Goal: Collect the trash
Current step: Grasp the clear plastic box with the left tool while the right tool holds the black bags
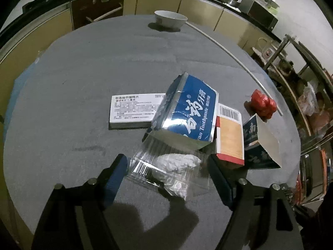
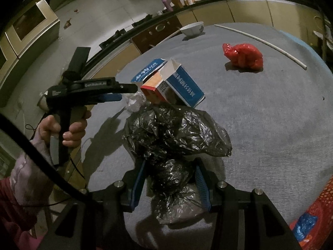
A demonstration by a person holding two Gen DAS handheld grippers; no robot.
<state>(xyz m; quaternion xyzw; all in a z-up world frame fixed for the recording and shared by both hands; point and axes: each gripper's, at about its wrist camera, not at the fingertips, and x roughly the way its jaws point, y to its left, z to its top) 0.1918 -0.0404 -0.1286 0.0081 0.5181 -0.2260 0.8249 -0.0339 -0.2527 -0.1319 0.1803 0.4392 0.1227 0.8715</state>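
Note:
In the left wrist view my left gripper [image 1: 166, 170] is open, its fingers on either side of a clear plastic wrapper with crumpled white tissue [image 1: 170, 166] on the grey table. Just beyond lie a blue toothpaste box [image 1: 187, 114], a white medicine box [image 1: 133, 110], a red-and-orange box [image 1: 230, 137] and a dark blue box [image 1: 260, 143]. A red plastic bag [image 1: 263, 105] sits further right. In the right wrist view my right gripper [image 2: 169, 179] is shut on a black garbage bag [image 2: 174, 133]. The left gripper [image 2: 116, 92] shows there over the tissue.
A white bowl [image 1: 170, 18] stands at the table's far edge, and a thin white rod [image 2: 260, 41] lies along the far right side. Kitchen cabinets [image 1: 199, 6] run behind the table. A red mesh basket [image 2: 316, 214] is at the near right corner.

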